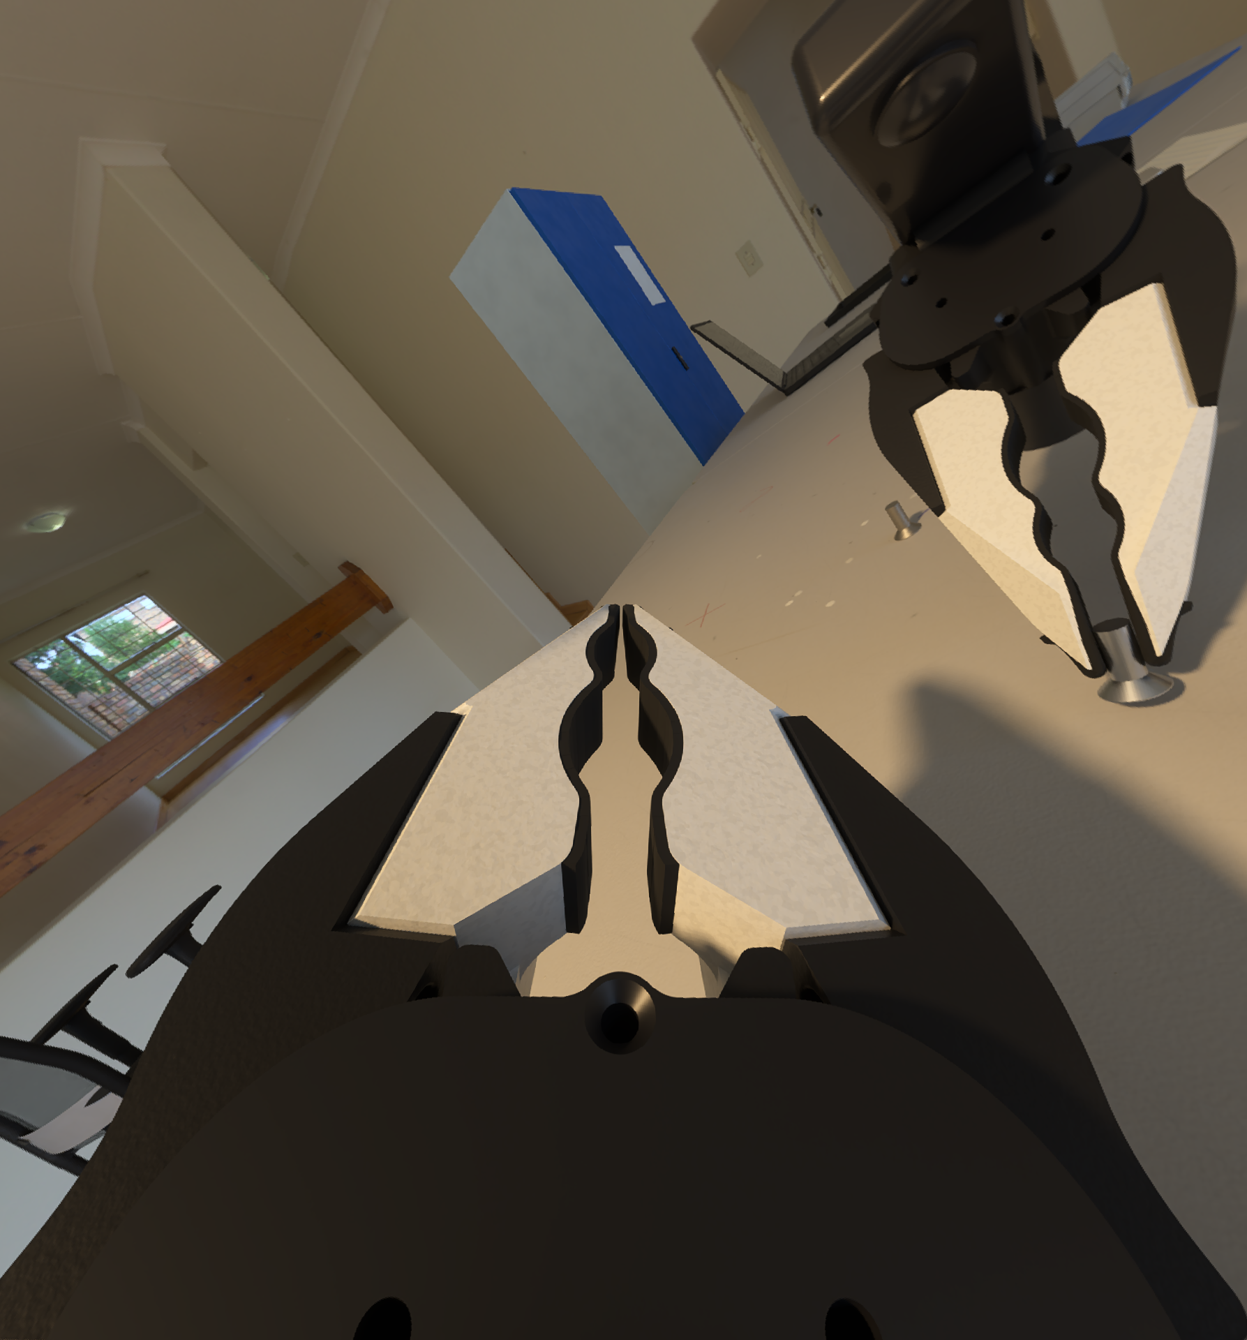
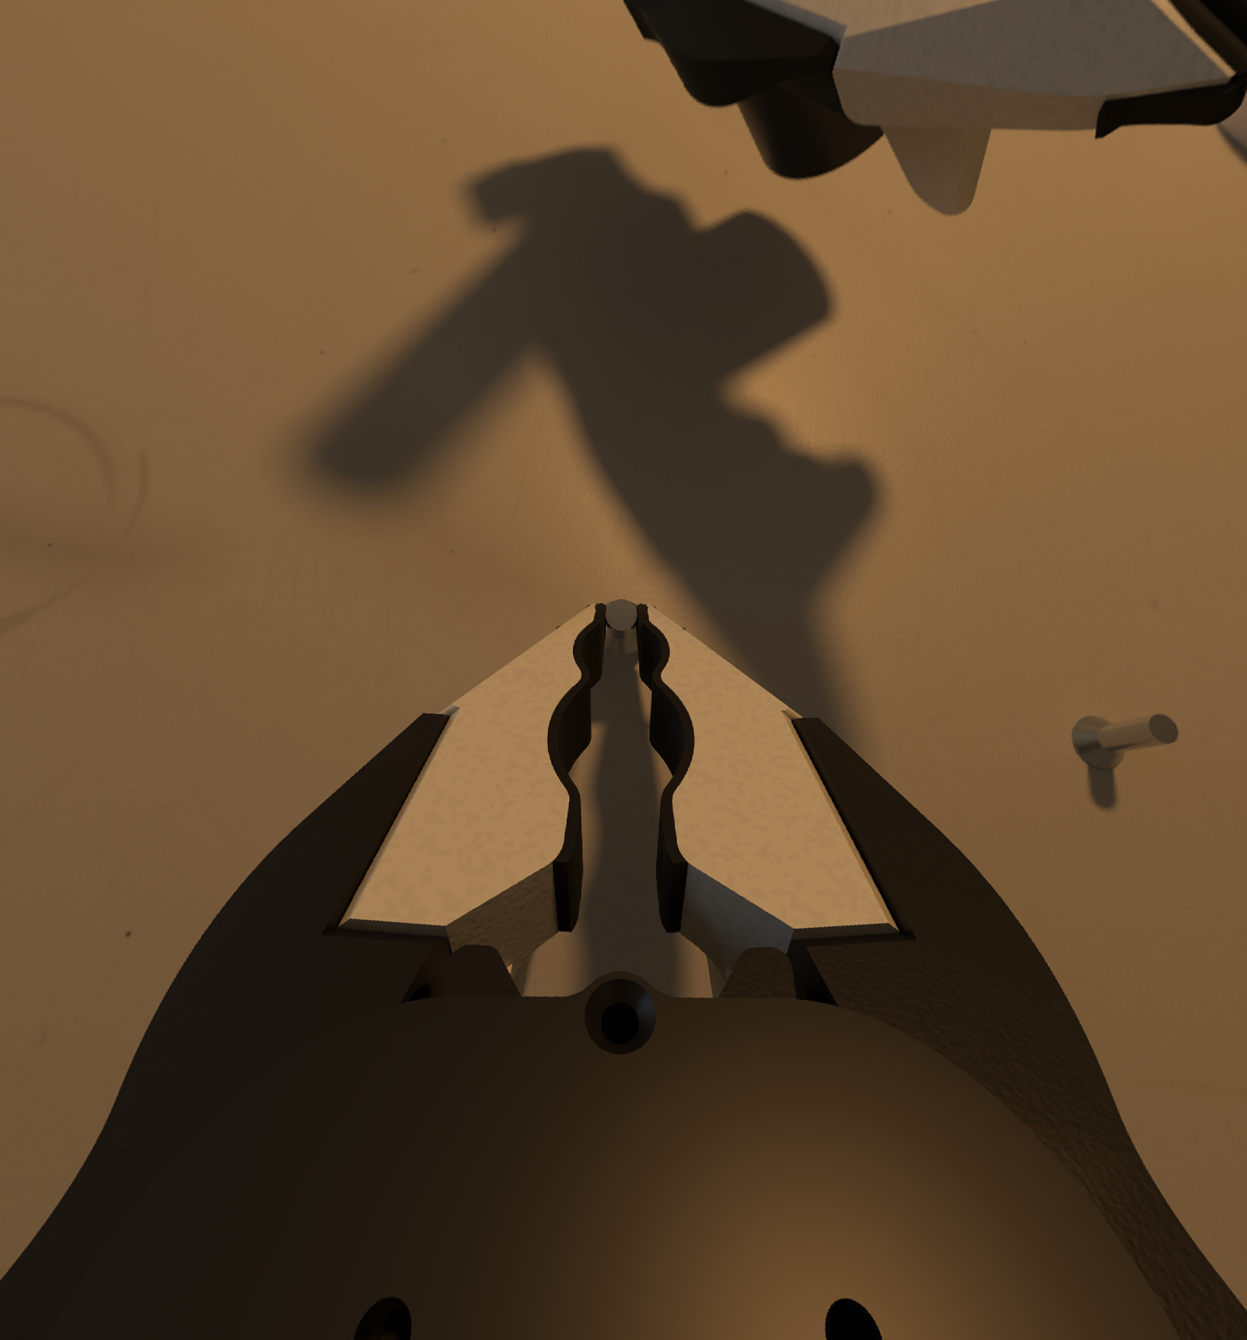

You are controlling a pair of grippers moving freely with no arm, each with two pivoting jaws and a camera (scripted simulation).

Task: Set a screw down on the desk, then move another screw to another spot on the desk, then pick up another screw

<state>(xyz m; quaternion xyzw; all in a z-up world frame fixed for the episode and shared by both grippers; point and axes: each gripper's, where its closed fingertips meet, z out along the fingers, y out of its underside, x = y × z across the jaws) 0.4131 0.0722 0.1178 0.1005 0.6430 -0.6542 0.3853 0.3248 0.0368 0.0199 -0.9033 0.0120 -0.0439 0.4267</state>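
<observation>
The held screw [image 1: 1122, 656] is a small metal part with a flat countersunk head and a plain cylindrical shank. Judged from its look it is light, rigid and smooth, so it may slip or rotate in a loose grip. Take hold across the shank, above the head, where the sides are parallel.

Right gripper [image 1: 1124, 652]: closed on the shank of this screw at the fingertips. In the left wrist view, at the right of the frame, the screw stands upright, head down, with the head at or just above the desk [image 1: 896, 797]; contact cannot be confirmed. In the right wrist view the shank end [image 2: 620, 615] shows between the tips at frame centre.

A second screw [image 2: 1120, 738] lies tilted on the desk at the right of the right wrist view, apart from the gripper. It appears in the left wrist view [image 1: 899, 518] beyond the right gripper.

Left gripper [image 1: 620, 616]: fingertips closed together, holding nothing, near the desk edge and well apart from both screws.
</observation>
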